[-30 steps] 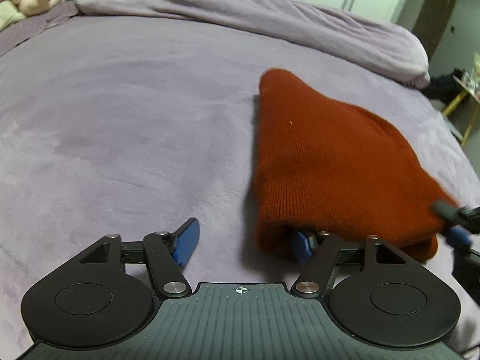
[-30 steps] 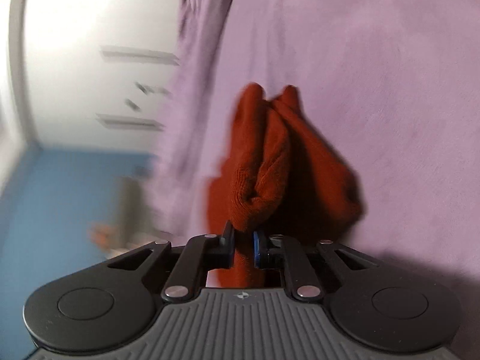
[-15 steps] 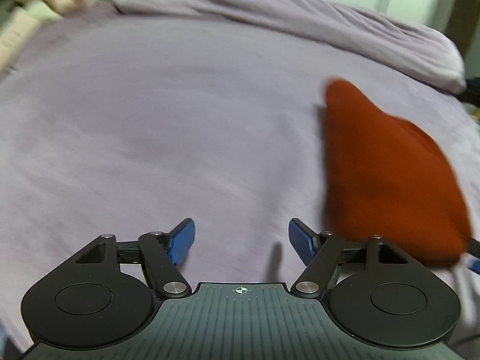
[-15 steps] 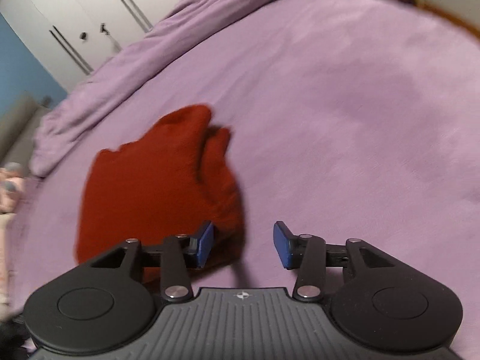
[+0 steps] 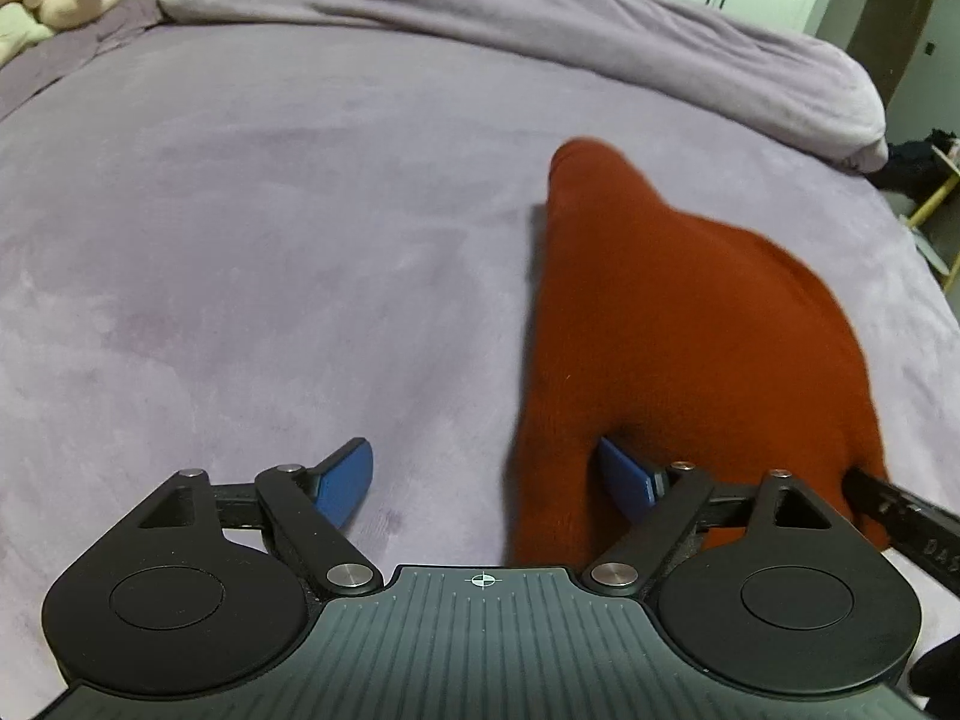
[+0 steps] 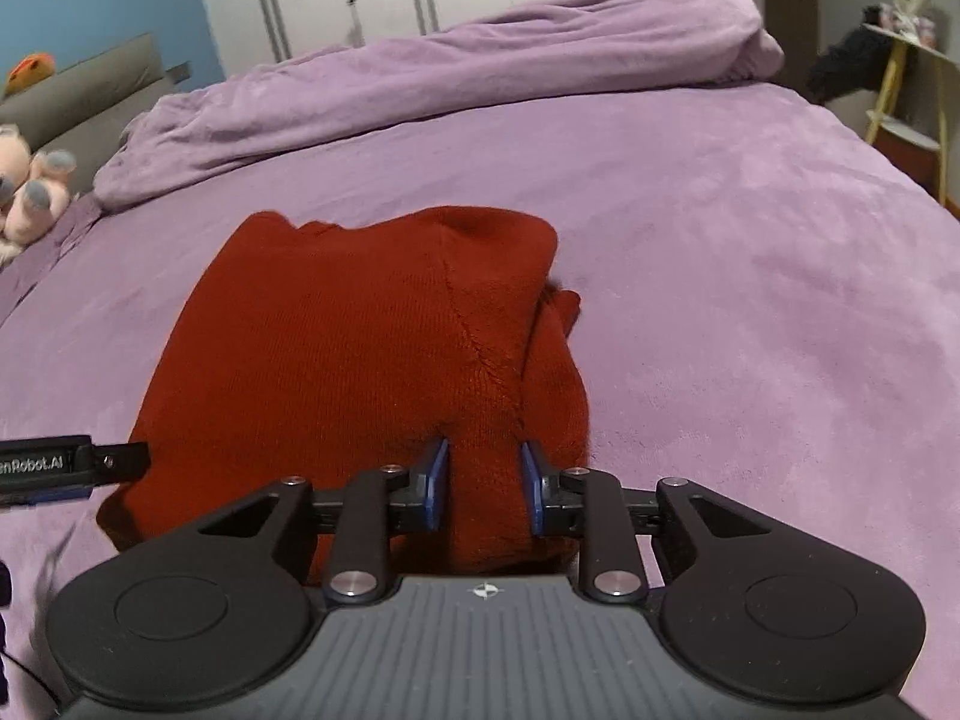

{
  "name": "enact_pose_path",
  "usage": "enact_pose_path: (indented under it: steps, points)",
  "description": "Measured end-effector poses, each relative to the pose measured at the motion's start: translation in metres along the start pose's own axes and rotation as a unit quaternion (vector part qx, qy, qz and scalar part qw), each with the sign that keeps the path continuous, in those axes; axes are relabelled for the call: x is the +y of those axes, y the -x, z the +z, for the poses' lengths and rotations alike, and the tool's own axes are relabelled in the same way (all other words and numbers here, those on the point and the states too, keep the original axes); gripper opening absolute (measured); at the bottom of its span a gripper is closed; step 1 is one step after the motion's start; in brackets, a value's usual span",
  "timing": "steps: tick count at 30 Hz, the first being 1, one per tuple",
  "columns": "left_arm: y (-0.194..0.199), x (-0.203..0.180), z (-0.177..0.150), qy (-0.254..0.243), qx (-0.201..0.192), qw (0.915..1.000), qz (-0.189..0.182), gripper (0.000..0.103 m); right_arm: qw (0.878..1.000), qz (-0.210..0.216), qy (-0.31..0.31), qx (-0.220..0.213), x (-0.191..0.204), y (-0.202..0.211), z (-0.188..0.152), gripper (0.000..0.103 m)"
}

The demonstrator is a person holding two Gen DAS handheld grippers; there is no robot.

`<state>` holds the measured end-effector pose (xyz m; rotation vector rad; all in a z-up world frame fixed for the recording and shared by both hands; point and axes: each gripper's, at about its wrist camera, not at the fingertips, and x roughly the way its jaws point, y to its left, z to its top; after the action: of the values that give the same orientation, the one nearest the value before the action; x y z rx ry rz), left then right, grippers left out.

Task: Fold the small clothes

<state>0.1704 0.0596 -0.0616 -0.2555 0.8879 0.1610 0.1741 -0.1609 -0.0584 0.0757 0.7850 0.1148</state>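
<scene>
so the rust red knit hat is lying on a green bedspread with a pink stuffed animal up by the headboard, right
Not quite: the bedspread is purple, not green, as the right wrist view shows plainly. The rest stands: the rust red knit hat lies on it, and a pink stuffed animal sits at the far left by the grey headboard.

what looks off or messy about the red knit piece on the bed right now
The rust-red knit garment lies unevenly on the purple bedspread. Its right side is doubled into a thick roll with a small flap sticking out at the far corner, so its edges don't line up. No damage or spills show.
</scene>
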Motion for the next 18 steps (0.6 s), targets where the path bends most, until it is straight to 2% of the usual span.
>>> enact_pose_path:
  steps: [5,10,13,15,16,18]
  points:
    - [0.0,0.003,-0.001,-0.007,0.001,0.9999,0.007,0.09,0.999,-0.011,0.035,-0.008,0.007,-0.006,-0.007,0.025]
    - [0.003,-0.006,-0.004,-0.047,-0.005,0.998,0.042,0.093,0.998,-0.038,0.053,0.003,0.013,0.0,-0.001,0.031]
    - [0.008,-0.017,-0.005,-0.084,-0.005,0.9938,0.072,0.093,0.997,-0.073,0.034,0.016,0.017,0.02,0.0,0.038]
    - [0.022,-0.02,-0.006,-0.099,-0.01,0.9913,0.087,0.092,0.996,-0.084,0.004,0.025,0.015,0.036,-0.006,0.038]
    - [0.033,-0.02,-0.008,-0.103,-0.017,0.9909,0.085,0.09,0.996,-0.083,-0.005,0.034,0.014,0.043,-0.011,0.041]
    - [0.051,-0.02,-0.013,-0.104,-0.025,0.9914,0.075,0.092,0.996,-0.076,-0.02,0.05,0.012,0.056,-0.021,0.059]
